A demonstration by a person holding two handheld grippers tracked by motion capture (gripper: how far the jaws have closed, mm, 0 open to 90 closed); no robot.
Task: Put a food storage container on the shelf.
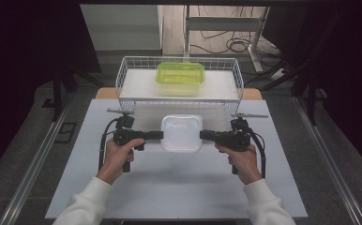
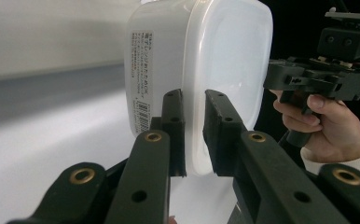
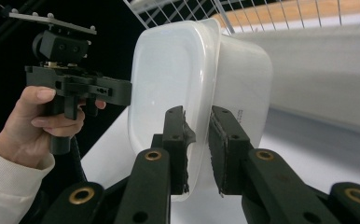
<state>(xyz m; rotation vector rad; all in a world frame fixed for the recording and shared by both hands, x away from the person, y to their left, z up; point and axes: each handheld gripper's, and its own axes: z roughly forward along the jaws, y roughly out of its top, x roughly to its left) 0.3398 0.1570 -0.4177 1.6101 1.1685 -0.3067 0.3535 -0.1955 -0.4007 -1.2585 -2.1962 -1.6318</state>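
A white lidded plastic container [image 1: 182,133] hangs between my two grippers over the white table [image 1: 179,187]. My left gripper [image 1: 158,135] is shut on the container's left rim. My right gripper [image 1: 205,135] is shut on its right rim. In the left gripper view the jaws of my left gripper [image 2: 193,95] pinch the lid edge of the container [image 2: 225,56], whose labelled base faces left. In the right gripper view my right gripper [image 3: 197,112] clamps the same rim of the container [image 3: 169,70] from the opposite side. A hand grips each gripper's handle.
A white wire basket [image 1: 123,79] stands at the table's far edge, just behind the held container. A green lidded container [image 1: 180,77] sits inside it. Dark floor, rails and desk legs surround the table.
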